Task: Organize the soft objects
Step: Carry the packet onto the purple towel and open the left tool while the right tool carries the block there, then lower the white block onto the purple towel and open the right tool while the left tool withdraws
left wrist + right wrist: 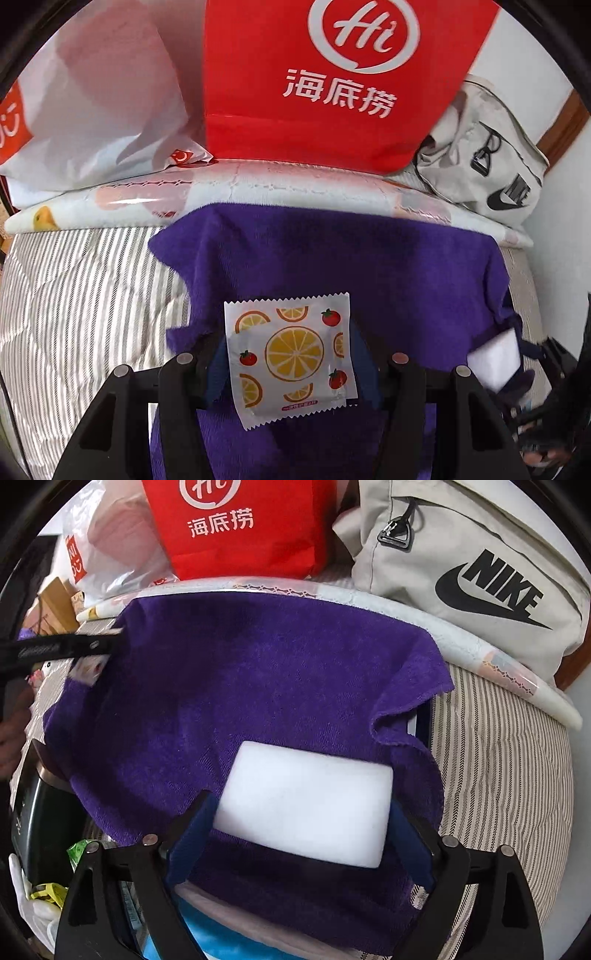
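Along the back of the striped bed [85, 295] we read the writing first: a red bag [332, 92] printed with a white "Hi" roundel and the characters 海底捞, and a beige bag [476, 565] marked NIKE with a black swoosh; a white plastic bag [96, 110] with an orange patch sits to the left of the red one. Spread over the bed in front of them lies a purple towel [240, 686], plush and rumpled at its edges. Our left hand-held gripper [291, 358] reaches forward over the towel, its blue-padded jaws closed on a square sachet [291, 354] printed with orange slices and tomatoes. Our right hand-held gripper [301, 834] holds a white sponge block [306, 805] clamped between its blue pads, just above the towel.
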{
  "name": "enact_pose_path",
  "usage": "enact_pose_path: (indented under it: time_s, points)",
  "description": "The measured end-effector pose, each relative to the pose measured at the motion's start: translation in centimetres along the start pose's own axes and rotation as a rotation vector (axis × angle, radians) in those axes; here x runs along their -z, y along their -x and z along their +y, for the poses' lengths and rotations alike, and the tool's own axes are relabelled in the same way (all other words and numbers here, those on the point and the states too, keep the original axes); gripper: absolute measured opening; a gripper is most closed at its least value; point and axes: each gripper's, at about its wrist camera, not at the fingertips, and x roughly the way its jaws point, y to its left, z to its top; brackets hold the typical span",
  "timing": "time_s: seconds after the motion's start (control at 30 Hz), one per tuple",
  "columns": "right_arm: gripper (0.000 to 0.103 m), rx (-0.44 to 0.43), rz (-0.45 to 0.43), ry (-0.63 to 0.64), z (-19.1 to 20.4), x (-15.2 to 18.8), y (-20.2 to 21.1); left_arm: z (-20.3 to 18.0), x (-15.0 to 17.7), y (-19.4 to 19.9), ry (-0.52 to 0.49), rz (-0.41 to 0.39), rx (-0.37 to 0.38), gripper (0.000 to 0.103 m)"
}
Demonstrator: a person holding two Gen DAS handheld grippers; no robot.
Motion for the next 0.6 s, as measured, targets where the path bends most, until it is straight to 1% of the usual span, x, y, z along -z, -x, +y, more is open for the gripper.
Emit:
enact_pose_path:
  time_s: [0.07, 0.17, 0.2, 0.27, 0.37, 0.43, 0.47, 0.6]
  points:
    - [0.096, -0.013, 0.000, -0.011, -0.1, 0.1, 0.1, -0.1, -0.4, -0.3, -0.001, 0.000, 0.009, 0.056]
    - [0.096, -0.030, -0.005, -0.022, -0.3, 0.1, 0.2, -0.1, -1.2, -0.8, 0.006, -0.001, -0.004, 0.056]
    - [0.096, -0.033, -0.003, -0.021, -0.3, 0.1, 0.2, -0.1, -1.4, -1.0, 0.008, 0.001, -0.007, 0.058]
    - [0.097, -0.037, -0.004, -0.022, -0.3, 0.1, 0.3, 0.0, -1.8, -1.4, 0.018, 0.010, 0.019, 0.060]
    - [0.097, -0.036, -0.013, -0.029, -0.5, 0.1, 0.6, 0.2, -2.1, -1.7, 0.040, 0.014, 0.061, 0.067]
    - [0.097, -0.031, -0.023, -0.027, -0.5, 0.0, 0.9, 0.1, -2.1, -1.7, 0.043, 0.011, 0.096, 0.079]
    - [0.098, -0.029, -0.031, -0.025, -0.5, 0.0, 1.1, 0.2, -2.0, -1.6, 0.039, 0.013, 0.103, 0.080]
    - [0.099, -0.002, -0.048, -0.007, -0.1, -0.1, 1.5, -0.4, -1.7, -0.9, 0.020, 0.001, 0.033, 0.080]
